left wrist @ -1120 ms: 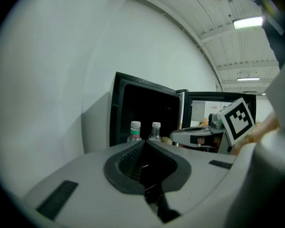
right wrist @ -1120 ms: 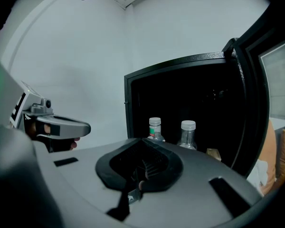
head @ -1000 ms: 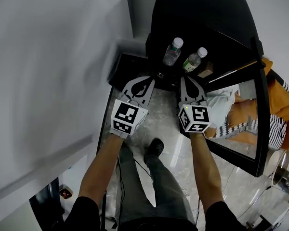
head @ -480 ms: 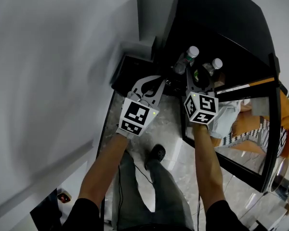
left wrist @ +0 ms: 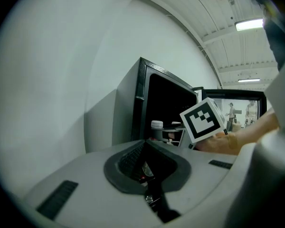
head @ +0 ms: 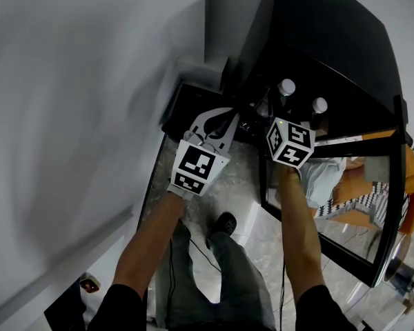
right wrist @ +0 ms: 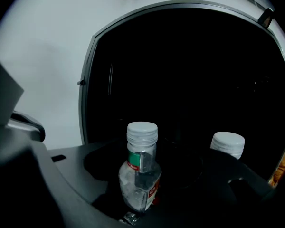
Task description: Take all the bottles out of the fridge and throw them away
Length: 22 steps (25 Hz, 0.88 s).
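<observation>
Barely started: nothing out of the fridge yet, nothing thrown away. Inside its dark compartment, 2 clear white-capped bottles, upright and side by side: the nearer bottle and, to its right, the second bottle. Reaching in with the right gripper, jaws just opened wide and standing either side of the nearer bottle, pads seemingly not pressing on it, so no grasp yet. Outside, near the fridge's left edge, the left gripper clenched on nothing. Left to do, judging from this: closing on the nearer bottle, lifting it out, binning it, then the same for the second bottle; no bin in sight. On the nearer bottle, a green band under the cap and a red-and-white patch lower down, print too small to read. No brand legible anywhere
</observation>
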### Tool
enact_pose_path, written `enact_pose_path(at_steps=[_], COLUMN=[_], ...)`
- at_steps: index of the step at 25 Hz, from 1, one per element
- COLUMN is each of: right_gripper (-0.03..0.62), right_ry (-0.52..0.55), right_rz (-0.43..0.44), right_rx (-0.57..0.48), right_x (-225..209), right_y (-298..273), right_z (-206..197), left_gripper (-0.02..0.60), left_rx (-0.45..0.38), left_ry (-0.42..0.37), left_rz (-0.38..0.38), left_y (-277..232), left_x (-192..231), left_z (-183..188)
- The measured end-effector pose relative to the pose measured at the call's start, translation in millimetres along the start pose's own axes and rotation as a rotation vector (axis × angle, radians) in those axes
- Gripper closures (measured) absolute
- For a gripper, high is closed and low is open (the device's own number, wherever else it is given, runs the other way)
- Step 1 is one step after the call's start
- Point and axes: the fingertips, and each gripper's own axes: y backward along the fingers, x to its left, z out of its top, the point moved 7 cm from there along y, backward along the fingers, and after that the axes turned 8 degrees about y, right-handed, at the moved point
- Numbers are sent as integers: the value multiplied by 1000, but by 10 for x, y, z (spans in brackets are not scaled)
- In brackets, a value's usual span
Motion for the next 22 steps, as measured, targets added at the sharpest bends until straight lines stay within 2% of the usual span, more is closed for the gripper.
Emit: enact_pose_path(at_steps=[10,16,22], right_gripper=[396,398,398], right_ry=[3,-2,-30], right_rz=[13,52,91], right_rx=[5,19,38], right_x=[39,27,-66], right_y=[177,676,1228], right_z=[12,184,554], left_gripper=[583,583,583], left_rx=[-11,-18,8], left_ry=[20,50,58], left_rz=[27,46,72], left_y=[131,416,800], left_x=[-27,-276,-599], left_z=[66,353,761])
